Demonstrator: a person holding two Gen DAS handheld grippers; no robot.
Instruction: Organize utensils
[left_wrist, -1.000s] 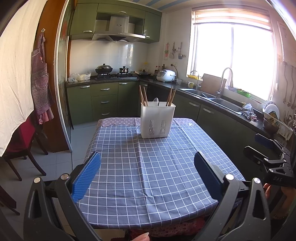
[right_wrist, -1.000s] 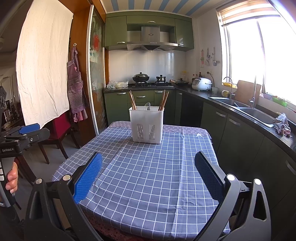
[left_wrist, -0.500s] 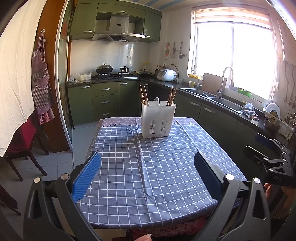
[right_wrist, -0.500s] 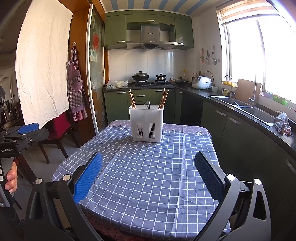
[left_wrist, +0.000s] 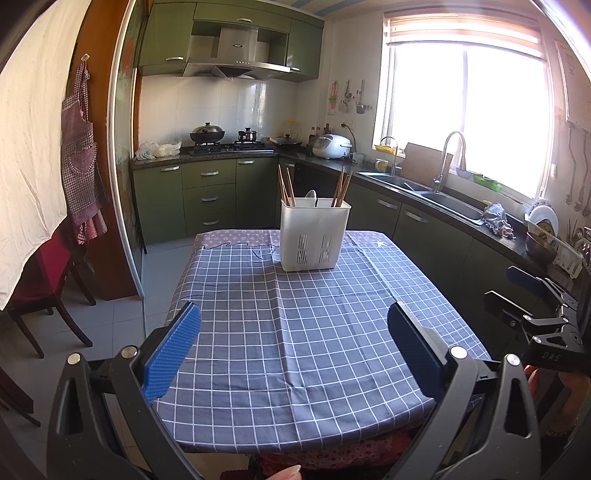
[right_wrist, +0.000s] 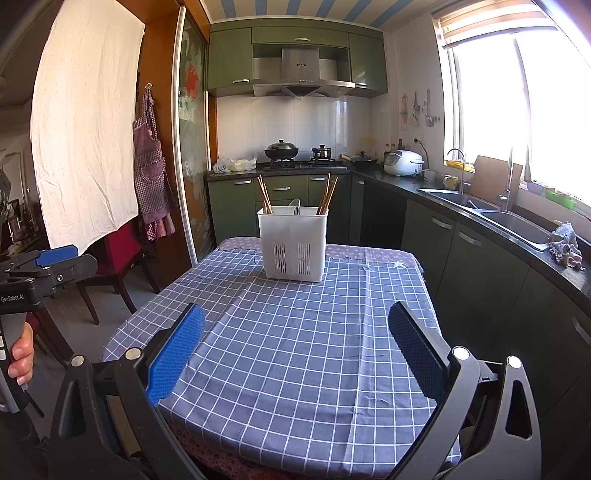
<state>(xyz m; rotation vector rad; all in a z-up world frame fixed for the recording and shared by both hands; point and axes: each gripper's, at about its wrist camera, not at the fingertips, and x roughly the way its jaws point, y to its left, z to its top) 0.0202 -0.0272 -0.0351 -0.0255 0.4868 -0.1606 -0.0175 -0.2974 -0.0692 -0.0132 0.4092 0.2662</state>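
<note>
White plastic holder (left_wrist: 314, 234) is standing upright near the table's (left_wrist: 295, 350) far edge, chopsticks (left_wrist: 286, 186) sticking up. Both spread, empty grippers, left (left_wrist: 293, 345) and right (right_wrist: 295, 345), are hovering at the near edge, roughly equally distant.

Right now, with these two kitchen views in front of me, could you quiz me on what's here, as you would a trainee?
1. True or false: the white slotted plastic utensil caddy lies tipped on its side.
2. Multiple choice: the brown wooden chopsticks stand in (A) the caddy's two outer ends, (B) a glass jar, (C) the steel sink.
3. Fill in: the left gripper and right gripper both have their blue-padded fingers spread ____, holding nothing, above the blue checked tablecloth.

Key: 1 false, it stands upright; 2 A; 3 open.
</note>
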